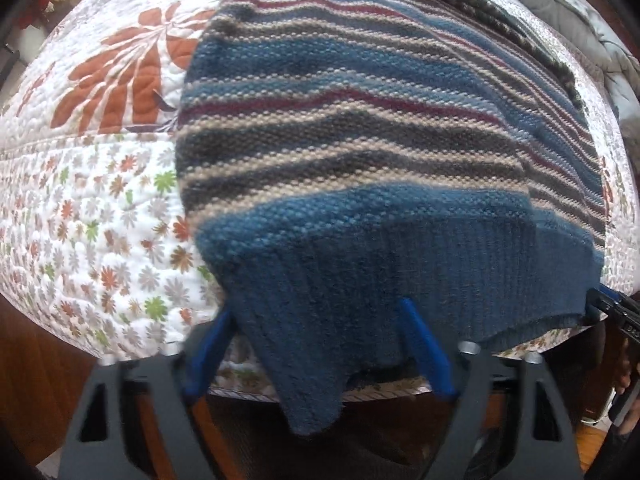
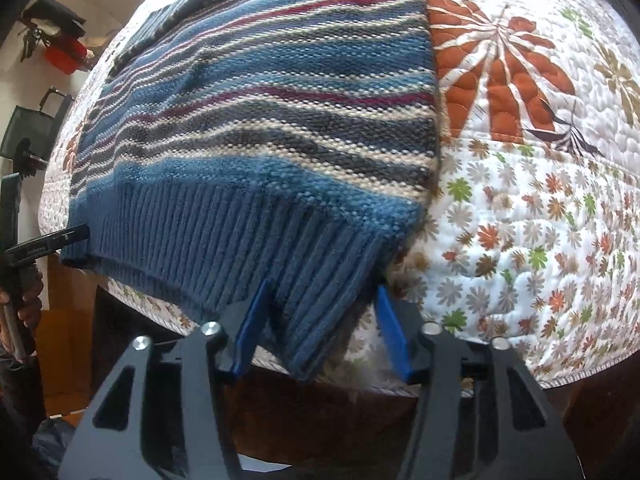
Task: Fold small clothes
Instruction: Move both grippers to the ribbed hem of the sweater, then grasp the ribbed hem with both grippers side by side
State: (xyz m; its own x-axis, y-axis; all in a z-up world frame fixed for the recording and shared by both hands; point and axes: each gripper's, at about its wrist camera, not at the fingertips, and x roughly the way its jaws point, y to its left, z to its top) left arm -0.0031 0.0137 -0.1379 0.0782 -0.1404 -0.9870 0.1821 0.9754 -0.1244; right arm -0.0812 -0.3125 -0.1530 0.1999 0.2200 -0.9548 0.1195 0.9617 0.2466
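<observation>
A striped knit sweater (image 1: 340,120) in blue, grey, cream and maroon lies flat on a floral quilt (image 1: 100,208). Its blue ribbed hem (image 1: 320,312) hangs over the quilt's near edge. My left gripper (image 1: 316,306) points down at the hem's left corner. It is open, and that corner droops between its blue fingers (image 1: 424,344) without being pinched. My right gripper (image 2: 322,285) is open around the hem's right corner (image 2: 312,320), with a gap beside its right finger. Each gripper shows at the other view's edge, the right gripper (image 1: 612,308) and the left gripper (image 2: 64,240).
The quilt (image 2: 520,220) spreads wide on both sides of the sweater. Dark brown wood (image 1: 40,380) shows below its near edge. A grey padded cover (image 1: 600,32) lies at the far right. Red and black items (image 2: 60,48) and a dark bag (image 2: 32,128) sit off the quilt.
</observation>
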